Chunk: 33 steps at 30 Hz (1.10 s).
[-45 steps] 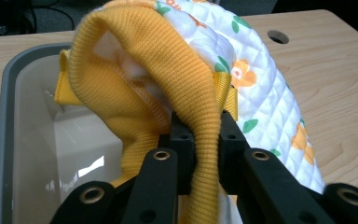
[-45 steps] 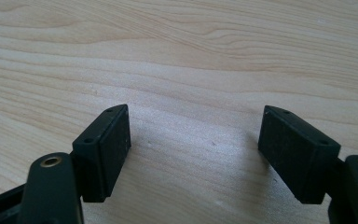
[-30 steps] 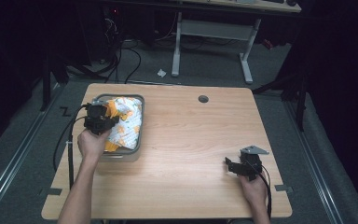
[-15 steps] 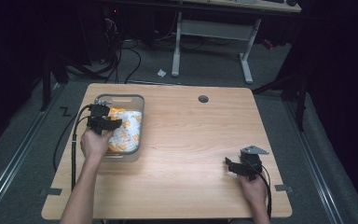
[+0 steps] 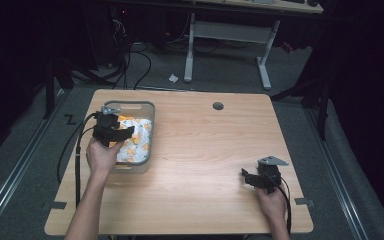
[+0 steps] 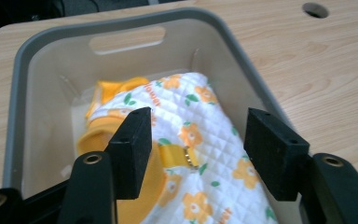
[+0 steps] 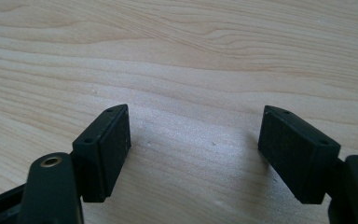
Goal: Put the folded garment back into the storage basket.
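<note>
A white quilted garment with orange flowers and orange trim lies bunched in a grey plastic bin at the table's left. My left gripper hovers just above it. In the left gripper view the jaws have just been opening. They stand apart over the garment with the pads off the cloth, and the bin's rim shows behind. My right gripper rests low near the table's front right. It is open with bare wood between its pads.
The light wooden table has a round cable hole near its far edge. Cables trail from the left gripper over the table's left edge. Beyond the table lies dark floor, with a desk frame standing on it.
The garment, bunched up high against the left gripper a second ago, now lies lower in the bin. The left jaws have parted off it. The right hand has kept still.
</note>
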### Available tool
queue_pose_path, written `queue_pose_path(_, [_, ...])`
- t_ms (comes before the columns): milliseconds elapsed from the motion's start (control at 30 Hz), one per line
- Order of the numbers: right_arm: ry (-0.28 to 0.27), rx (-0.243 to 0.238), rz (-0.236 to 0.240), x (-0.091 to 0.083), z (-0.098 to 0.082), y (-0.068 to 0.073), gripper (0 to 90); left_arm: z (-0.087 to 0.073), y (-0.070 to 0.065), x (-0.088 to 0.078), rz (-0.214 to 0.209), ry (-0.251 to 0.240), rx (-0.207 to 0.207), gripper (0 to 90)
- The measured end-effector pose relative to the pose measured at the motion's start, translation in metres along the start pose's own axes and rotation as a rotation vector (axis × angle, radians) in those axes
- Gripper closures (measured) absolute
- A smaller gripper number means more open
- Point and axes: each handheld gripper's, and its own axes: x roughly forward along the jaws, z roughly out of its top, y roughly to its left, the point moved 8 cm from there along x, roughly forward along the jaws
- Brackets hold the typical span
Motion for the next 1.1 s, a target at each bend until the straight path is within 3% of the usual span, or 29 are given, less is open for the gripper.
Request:
queue_pose_path(333, [0.000, 0.000, 0.000, 0.000, 0.000, 0.000, 25.5, 0.006, -0.020, -0.012, -0.053, -0.061, 0.012, 40.7])
queue_pose_path(967, [0.000, 0.000, 0.000, 0.000, 0.000, 0.000, 25.5, 0.008, -0.051, -0.024, -0.112, -0.104, 0.051, 39.8])
queue_pose_path(1100, [0.000, 0.000, 0.000, 0.000, 0.000, 0.000, 25.5, 0.007, -0.058, -0.023, -0.092, -0.100, 0.087, 39.4])
